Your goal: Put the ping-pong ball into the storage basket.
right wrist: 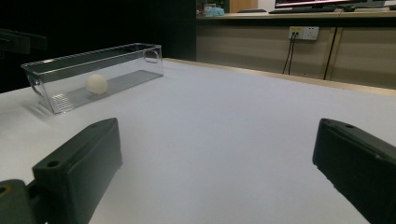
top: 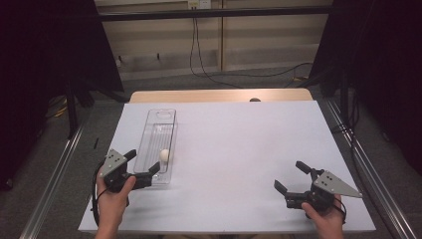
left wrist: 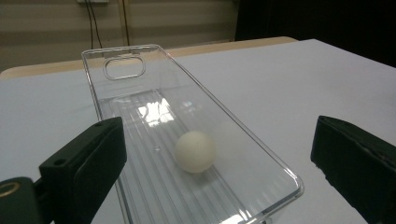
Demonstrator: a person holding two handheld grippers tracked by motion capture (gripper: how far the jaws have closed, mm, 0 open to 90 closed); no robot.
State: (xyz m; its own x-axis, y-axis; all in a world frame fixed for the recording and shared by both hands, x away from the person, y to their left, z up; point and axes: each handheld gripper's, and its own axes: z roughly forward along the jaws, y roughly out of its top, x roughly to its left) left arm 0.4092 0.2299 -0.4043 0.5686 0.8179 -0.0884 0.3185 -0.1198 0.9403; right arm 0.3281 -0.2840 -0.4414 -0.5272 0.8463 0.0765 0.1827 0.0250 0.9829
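A long clear plastic bin (top: 158, 130) lies lengthwise on the left half of the white table (top: 239, 139). A white ball (top: 164, 155) rests inside it toward its near end. My left gripper (top: 144, 161) is open at the bin's near left corner, nothing between its fingers. In the left gripper view, the ball (left wrist: 195, 150) sits on the ribbed floor of the bin (left wrist: 93, 84), between and beyond the spread jaws. My right gripper (top: 289, 175) is open and empty at the near right of the table. In its view, the bin (right wrist: 70, 63) and ball (right wrist: 96, 84) are far off to the left.
The table's wooden far edge (top: 219, 95) shows beyond the white sheet, with a small dark thing (top: 255, 99) on it. Black frames and curtains stand on both sides. Cables (top: 199, 55) hang down the back wall.
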